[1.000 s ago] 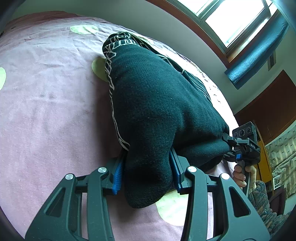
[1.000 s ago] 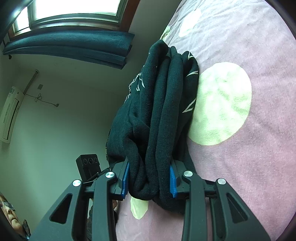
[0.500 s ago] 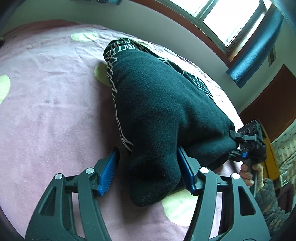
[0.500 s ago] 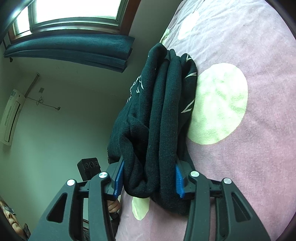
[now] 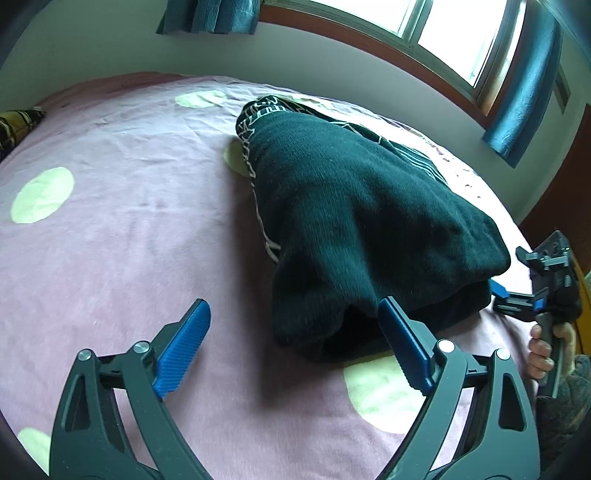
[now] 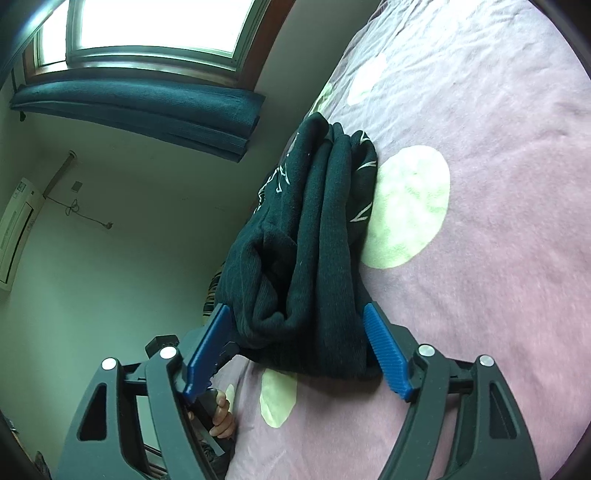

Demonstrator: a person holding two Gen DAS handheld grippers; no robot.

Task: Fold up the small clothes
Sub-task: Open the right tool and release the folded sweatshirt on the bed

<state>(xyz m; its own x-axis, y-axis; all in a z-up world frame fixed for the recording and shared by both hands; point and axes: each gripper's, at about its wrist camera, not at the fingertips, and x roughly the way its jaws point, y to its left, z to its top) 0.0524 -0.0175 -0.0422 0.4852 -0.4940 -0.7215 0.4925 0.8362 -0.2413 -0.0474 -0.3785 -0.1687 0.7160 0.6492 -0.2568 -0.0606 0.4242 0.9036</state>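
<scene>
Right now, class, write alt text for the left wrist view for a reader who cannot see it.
A folded dark green sweater lies on a pink bedsheet with pale green dots. The open left gripper sits just short of its near corner, and the right gripper is at its far corner.

A pink bedsheet [image 5: 122,229] with pale green dots [image 6: 410,206] spreads ahead of both tools, a window [image 5: 454,26] with teal curtains [image 5: 517,88] beyond it, and an air conditioner [image 6: 14,225] far left of the right one.
</scene>
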